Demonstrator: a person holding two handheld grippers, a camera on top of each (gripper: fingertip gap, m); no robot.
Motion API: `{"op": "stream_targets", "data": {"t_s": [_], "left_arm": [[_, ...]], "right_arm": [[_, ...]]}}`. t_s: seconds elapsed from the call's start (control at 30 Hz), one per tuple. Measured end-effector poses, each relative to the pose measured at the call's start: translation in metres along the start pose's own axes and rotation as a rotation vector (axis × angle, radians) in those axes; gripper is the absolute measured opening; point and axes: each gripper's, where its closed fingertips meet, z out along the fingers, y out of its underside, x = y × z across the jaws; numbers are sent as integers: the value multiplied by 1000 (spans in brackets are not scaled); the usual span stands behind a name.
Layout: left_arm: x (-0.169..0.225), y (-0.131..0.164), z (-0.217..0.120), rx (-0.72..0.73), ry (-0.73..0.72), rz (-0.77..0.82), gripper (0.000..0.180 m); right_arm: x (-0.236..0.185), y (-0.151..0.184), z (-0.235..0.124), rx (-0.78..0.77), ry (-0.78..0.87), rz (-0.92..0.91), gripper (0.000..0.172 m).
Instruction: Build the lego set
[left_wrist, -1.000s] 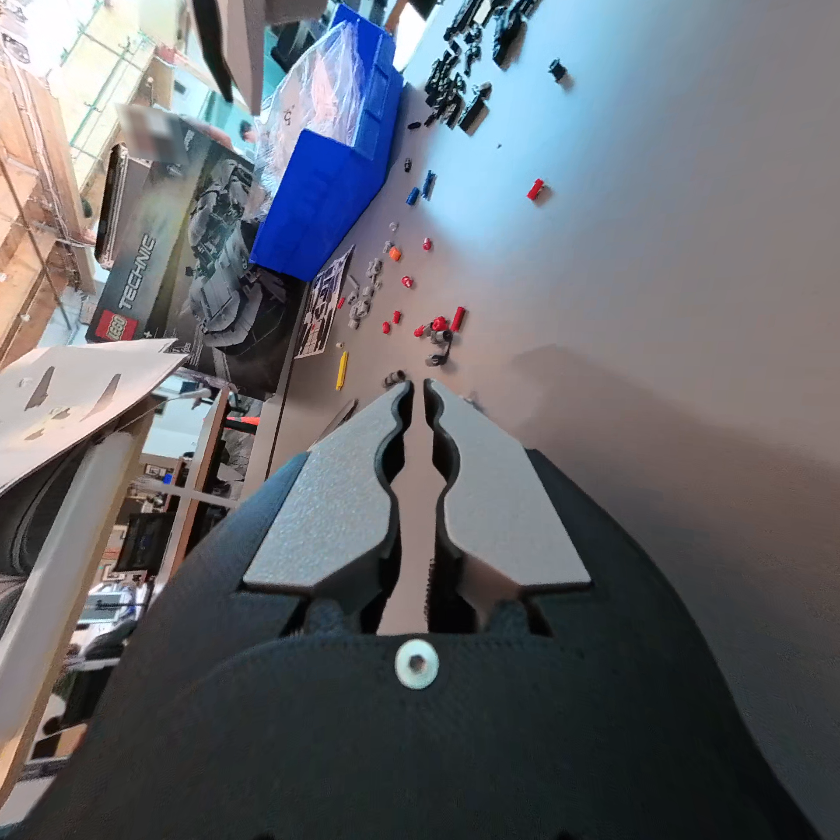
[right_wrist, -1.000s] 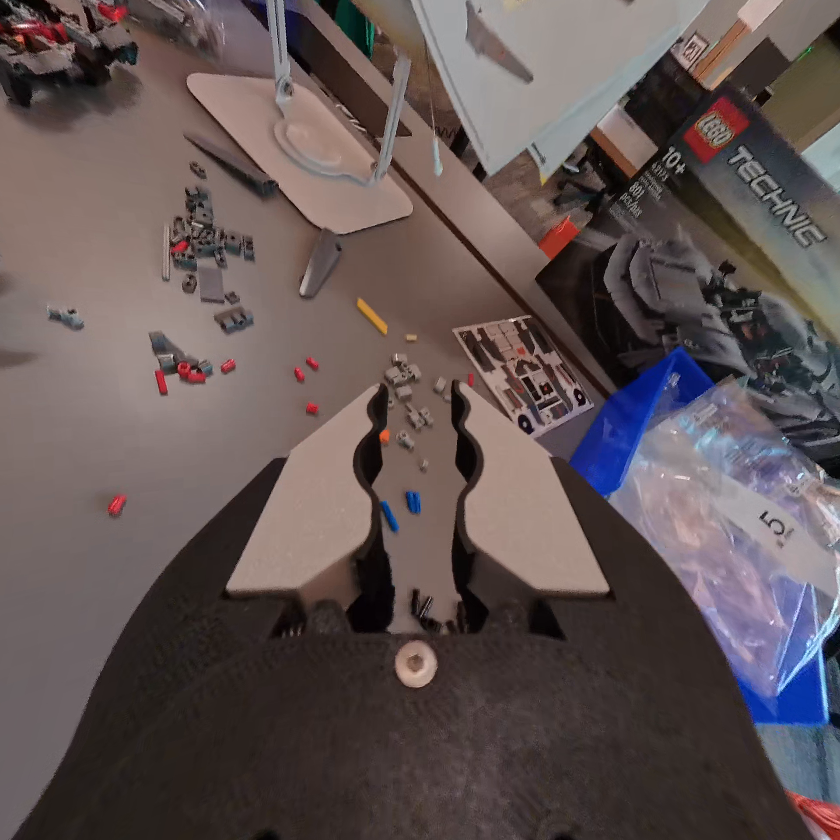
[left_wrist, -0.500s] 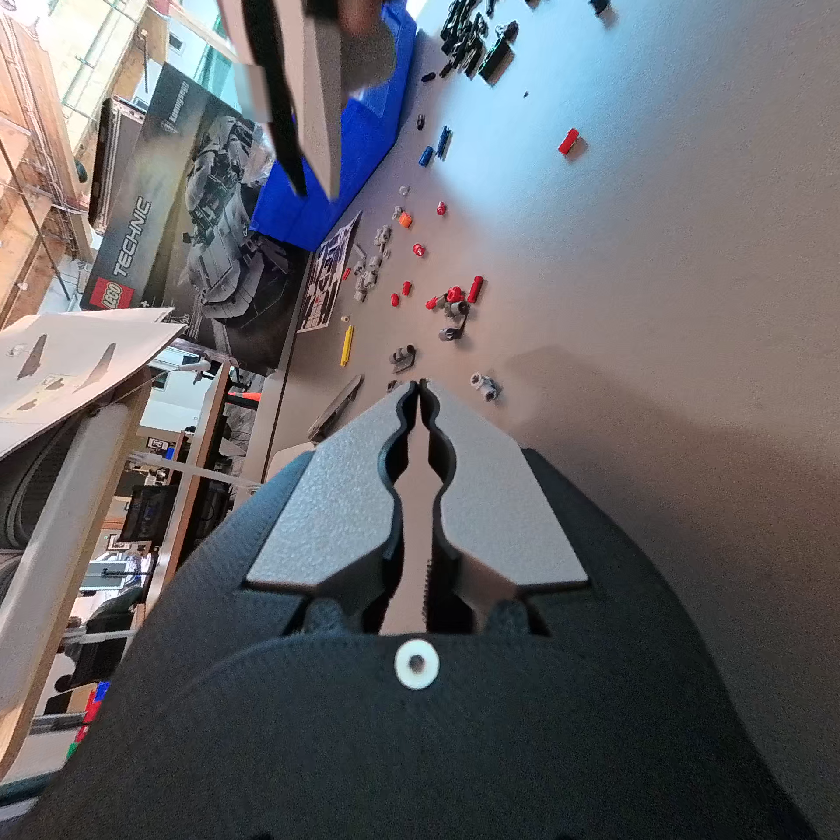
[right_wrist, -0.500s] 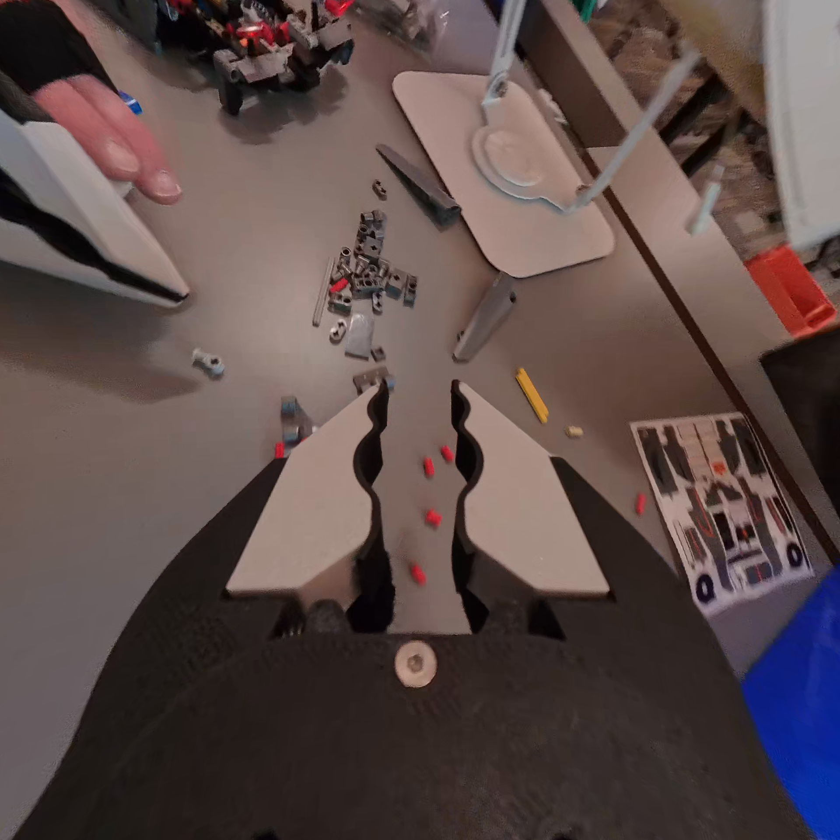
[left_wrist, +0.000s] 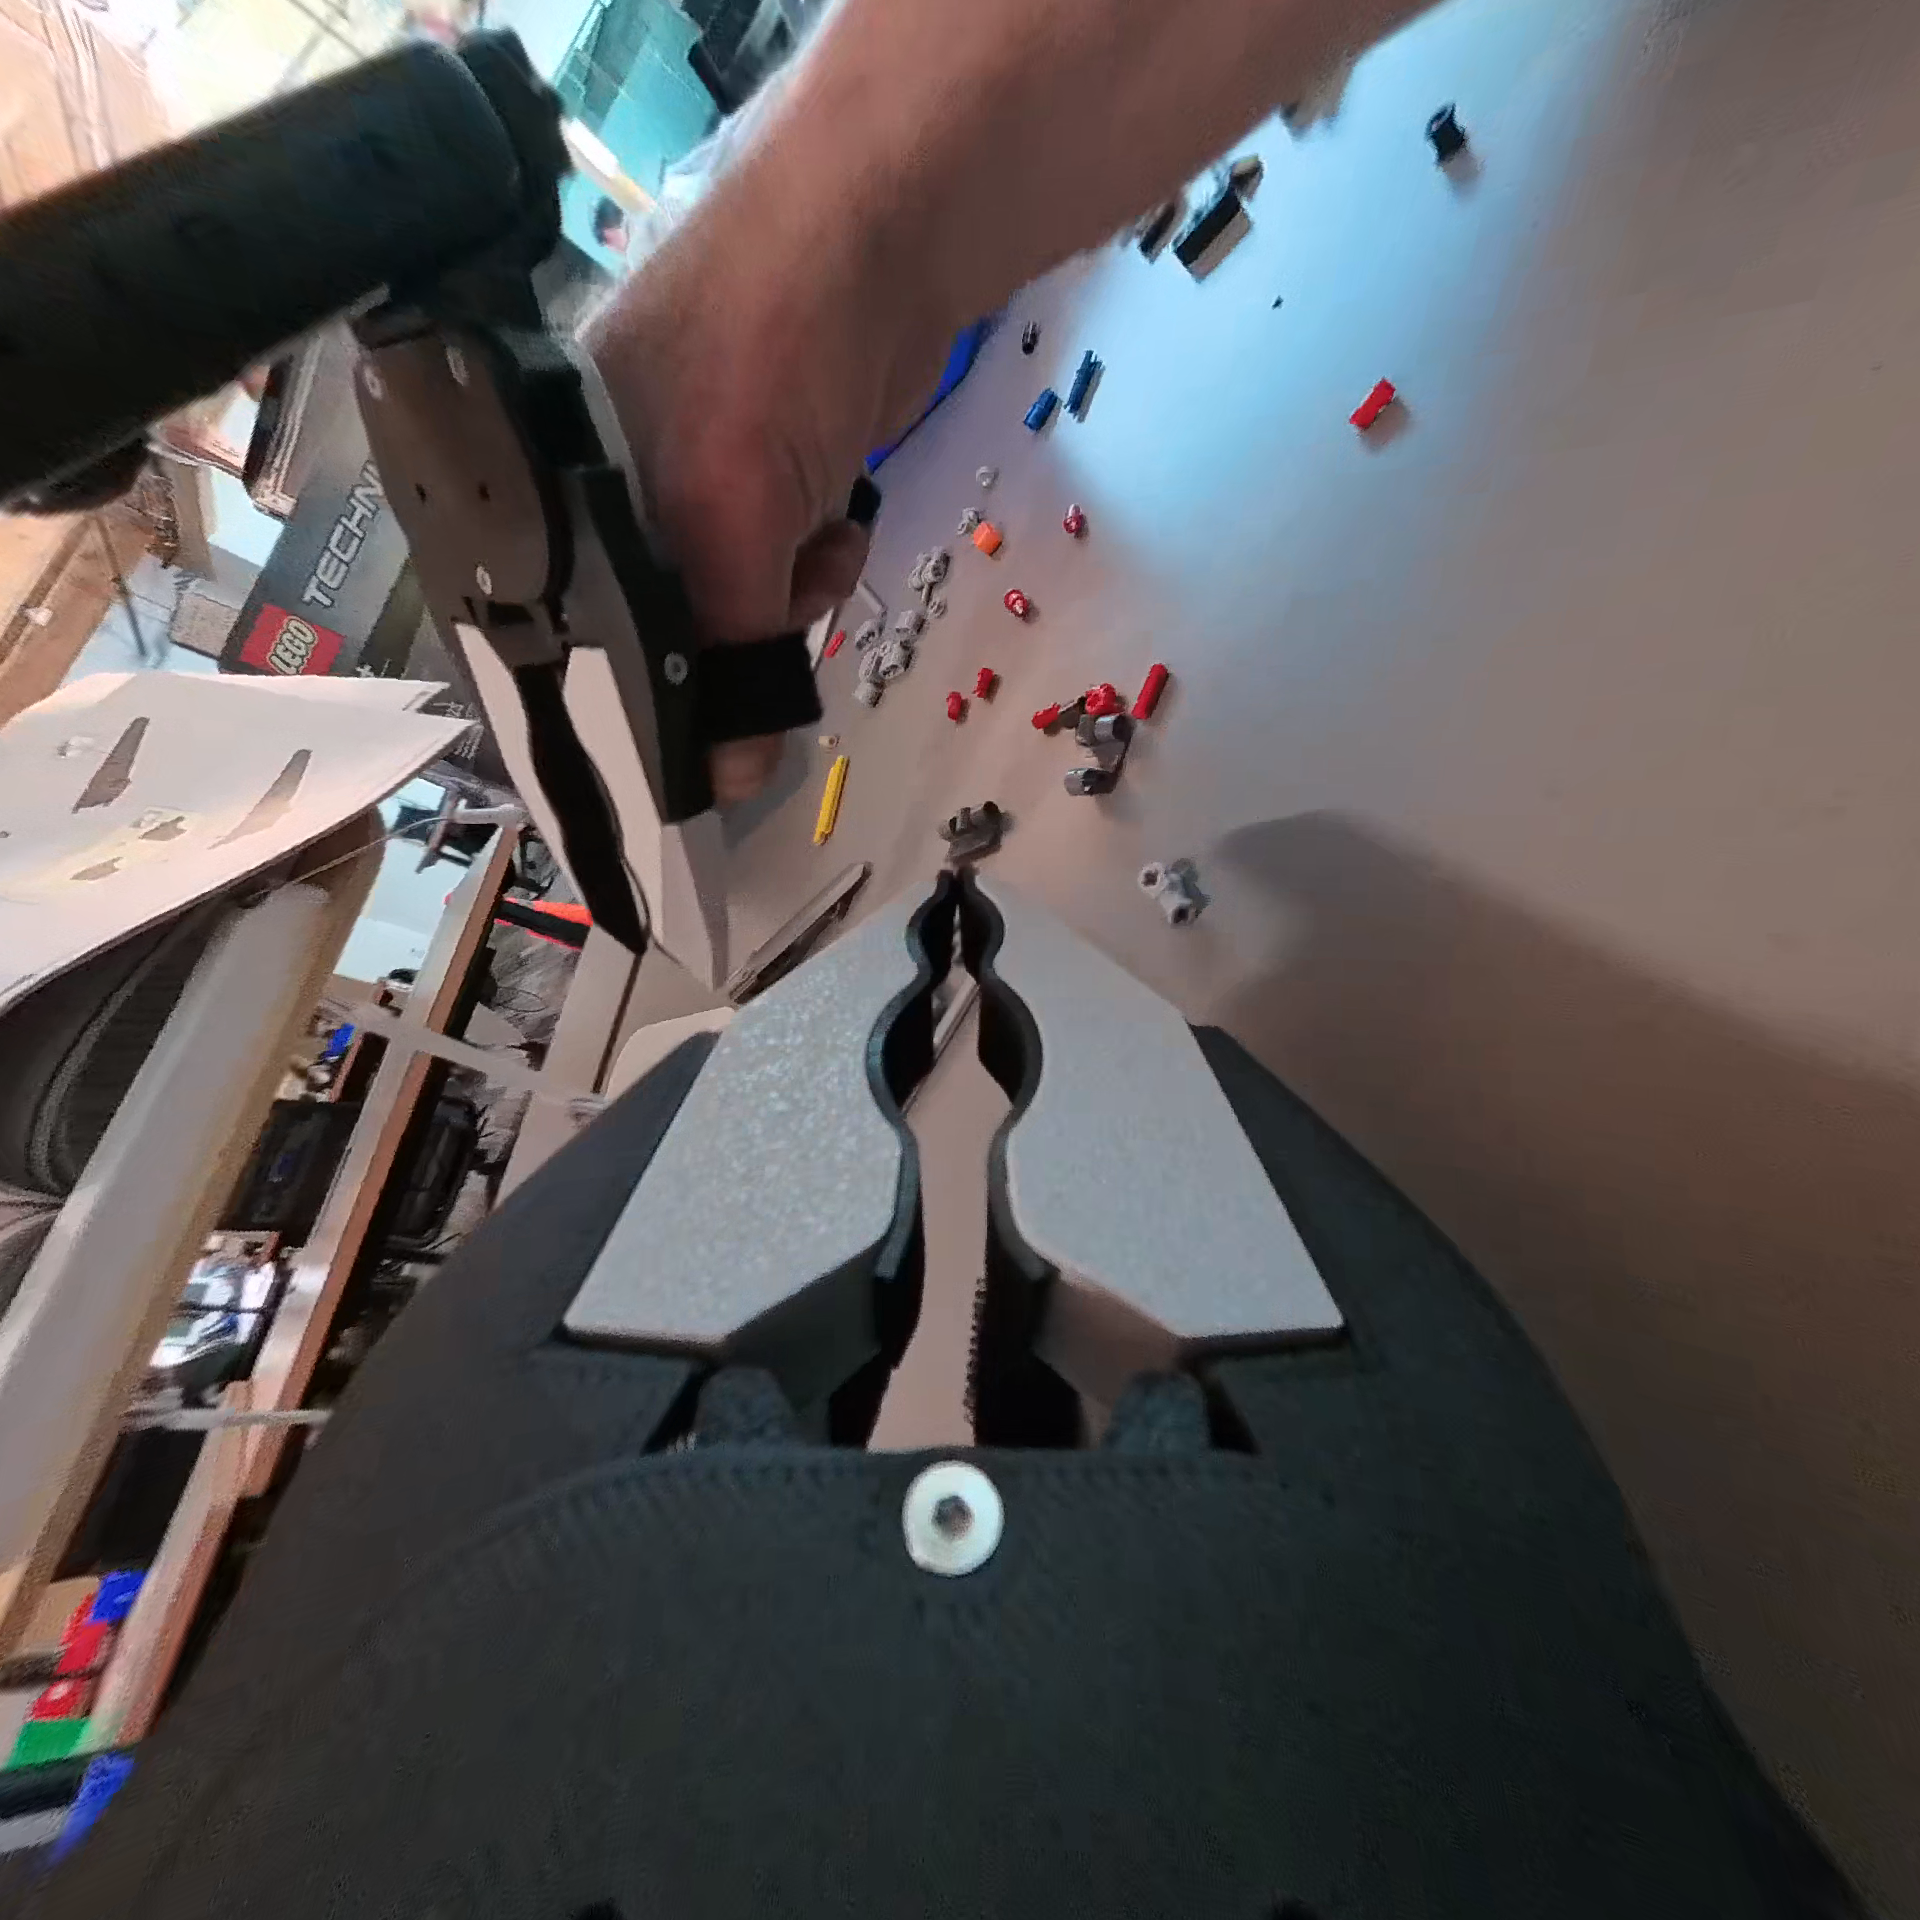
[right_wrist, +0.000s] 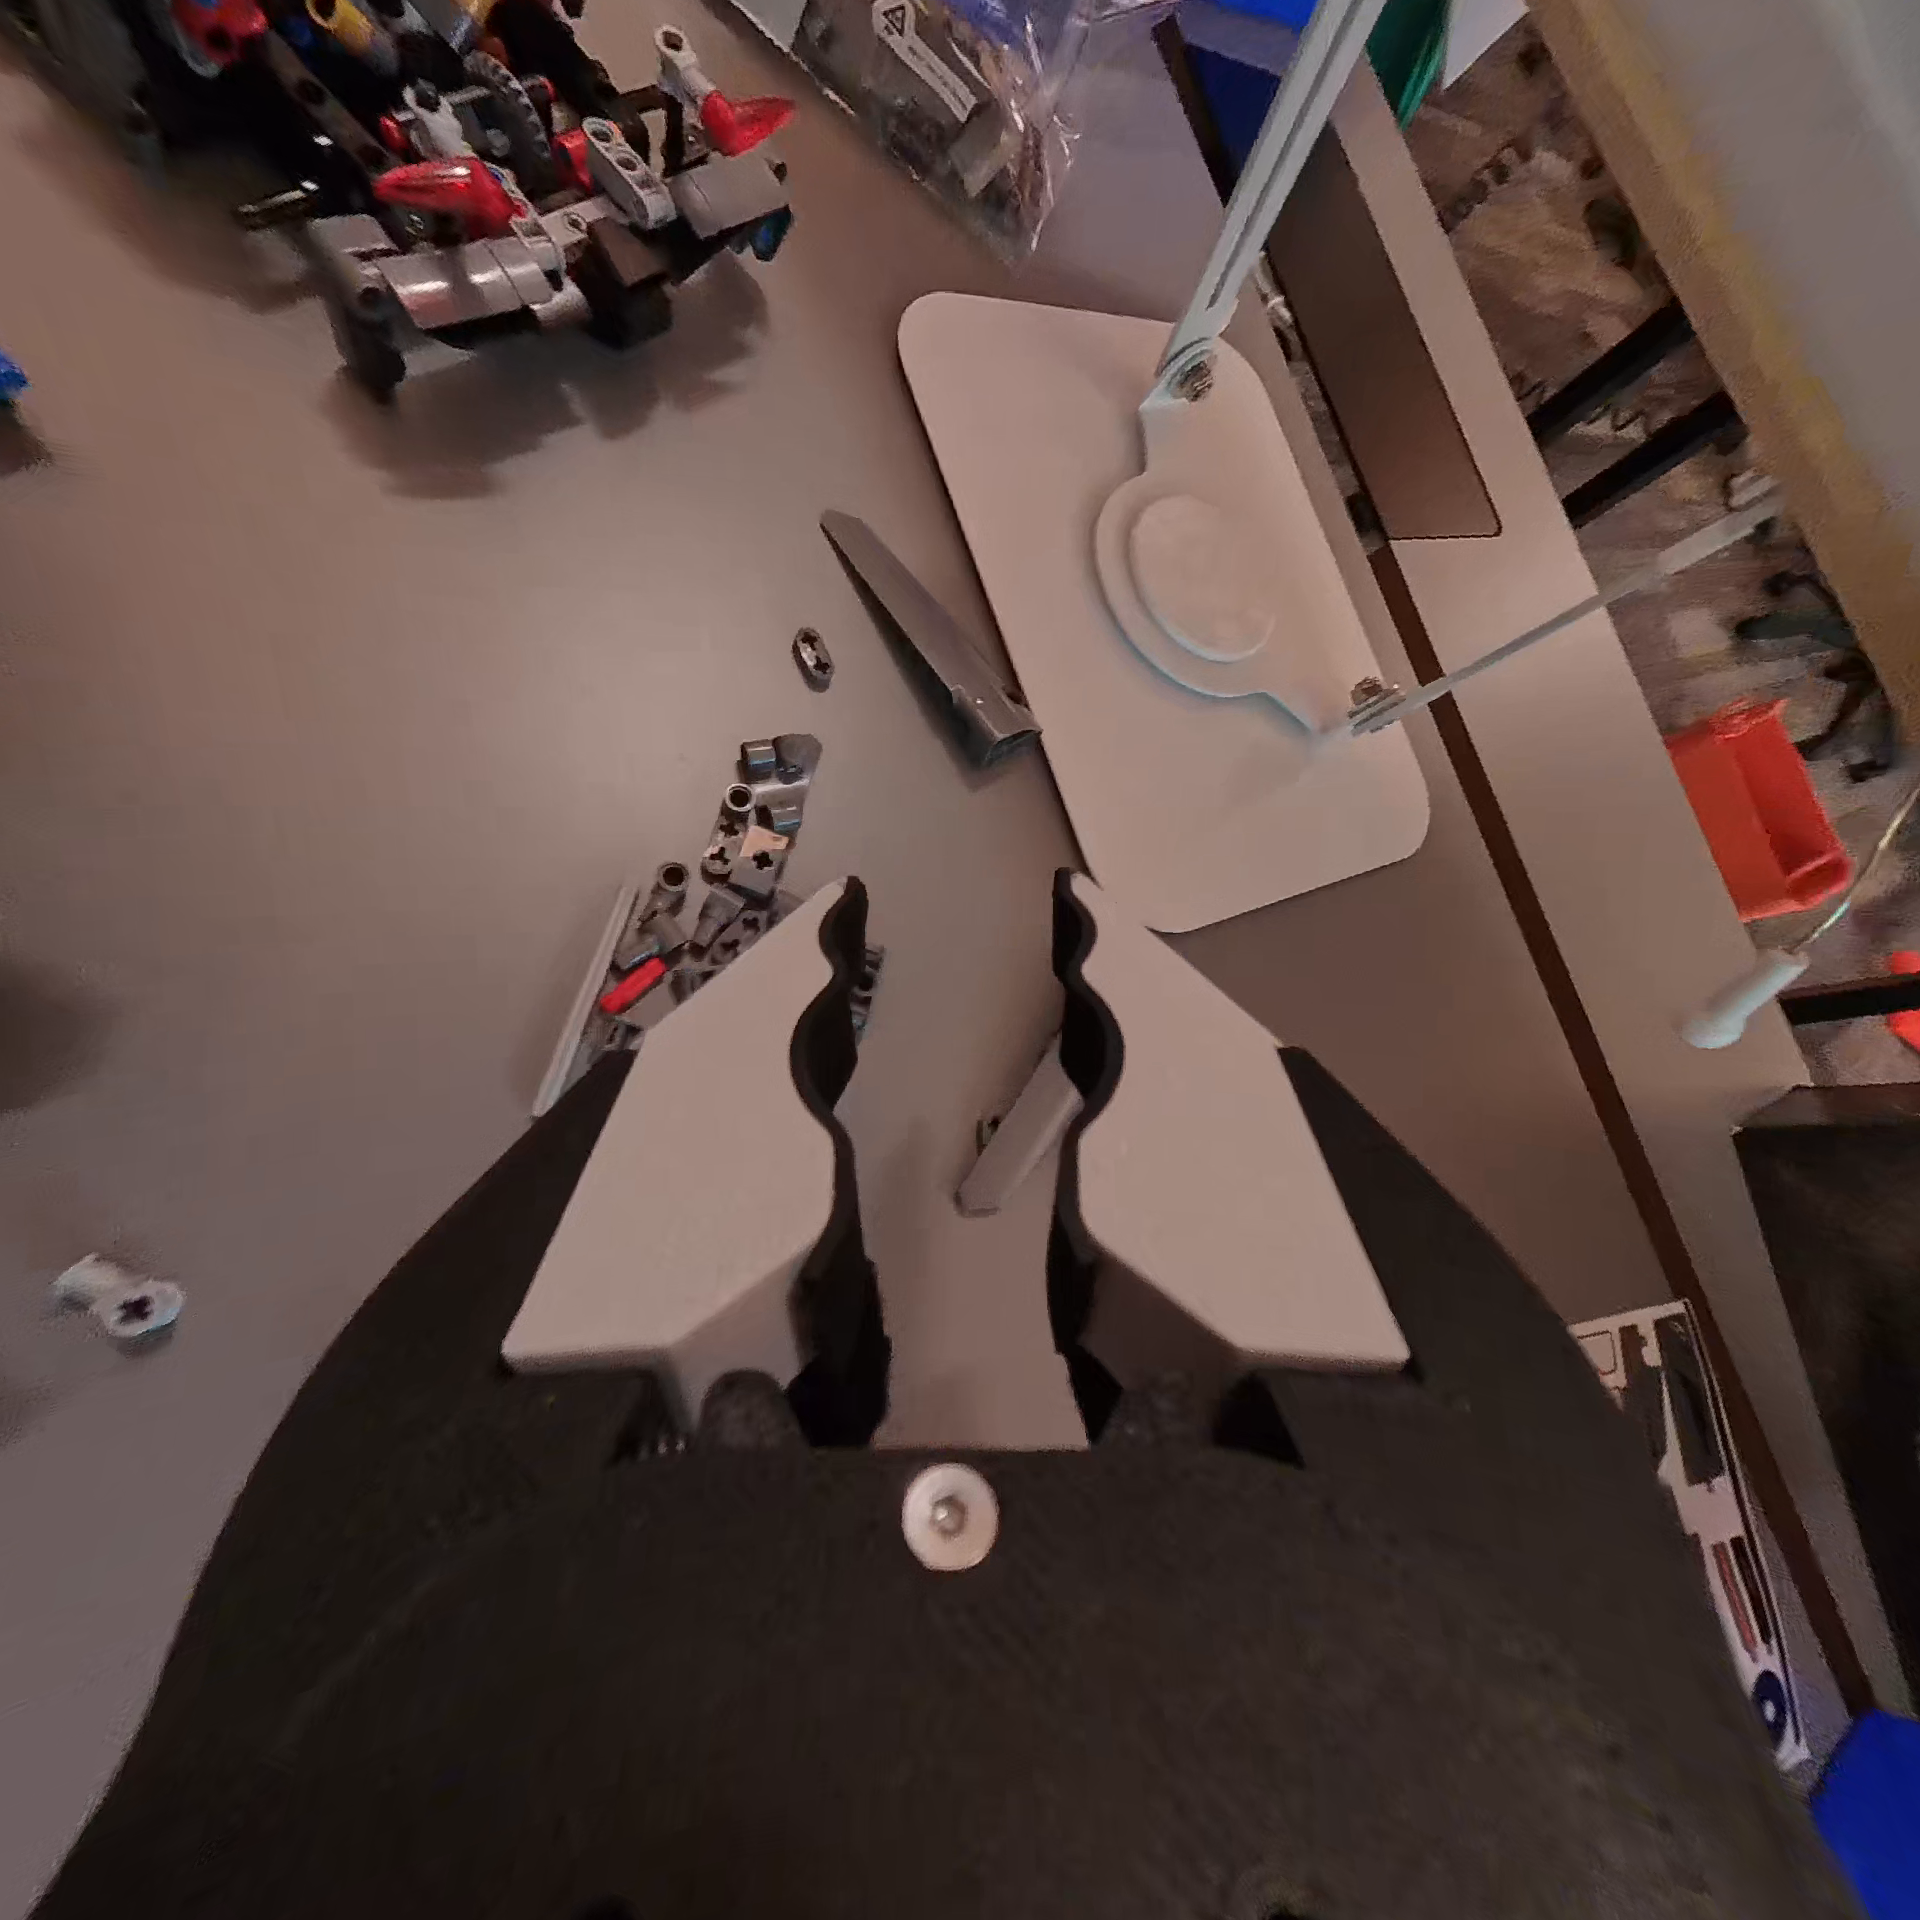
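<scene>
The left gripper (left_wrist: 954, 883) has its fingers pressed together at the tips with nothing between them, poised above the grey surface (left_wrist: 1558, 623). Just ahead of its tips lies a small dark grey connector piece (left_wrist: 975, 826); a light grey connector (left_wrist: 1172, 891) sits a little to the right, and a yellow rod (left_wrist: 831, 798) to the left, with scattered red pins (left_wrist: 1148, 691) farther ahead. Up and to the left, a hand (left_wrist: 769, 416) holds the right gripper.

The right gripper (right_wrist: 954, 902) stands with its fingers well apart and nothing in them. Beneath it, partly hidden by the right finger, lies a grey wedge-shaped panel (right_wrist: 1013, 1153). A heap of small grey pieces (right_wrist: 727, 883) lies just to the left of the tips, and the white stand base (right_wrist: 1039, 468) just ahead to the right. A dark tapered panel (right_wrist: 920, 644) lies ahead, touching that base. Farthest ahead stands a partly built model (right_wrist: 499, 208); loose parts cover the surface, so nothing shows as lifted or joined at this instant.
</scene>
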Motion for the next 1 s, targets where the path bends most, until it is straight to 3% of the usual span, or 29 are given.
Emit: {"op": "stream_targets", "data": {"t_s": [0.57,1.0], "left_arm": [[-1,2,-1,8,19,-40,0],[4,-3,-4,19,30,-13,0]], "right_arm": [[-11,26,12,-12,-61,69,29],[-25,46,13,-100,-208,142,21]]}}
